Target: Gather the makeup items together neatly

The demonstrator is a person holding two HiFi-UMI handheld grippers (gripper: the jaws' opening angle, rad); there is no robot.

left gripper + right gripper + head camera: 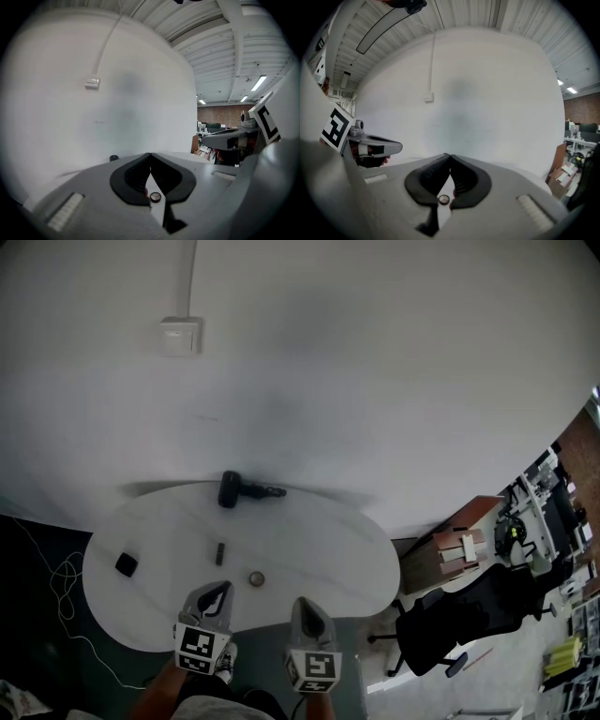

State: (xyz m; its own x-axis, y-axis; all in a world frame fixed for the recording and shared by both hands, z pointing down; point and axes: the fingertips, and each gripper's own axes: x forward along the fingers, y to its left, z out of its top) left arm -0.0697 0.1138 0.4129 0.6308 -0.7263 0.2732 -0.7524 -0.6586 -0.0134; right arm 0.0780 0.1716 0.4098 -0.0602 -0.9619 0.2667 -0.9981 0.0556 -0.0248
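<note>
On the white oval table (319,549) lie a large black handled item (239,490) at the back, a small black square case (126,564) at the left, a short dark tube (220,551) and a small round jar (256,577) near the front. My left gripper (223,587) hovers over the front edge just left of the jar, jaws shut and empty. Beside it on the right, my right gripper (300,601) is also shut with nothing held. The jar (155,197) shows below the closed left gripper (150,154), and the jar (443,199) shows again under the right gripper (450,155).
A white wall with a switch box (180,336) rises behind the table. A black office chair (459,615) and wooden boxes (459,545) stand to the right. A thin white cable (56,587) trails on the dark floor at the left.
</note>
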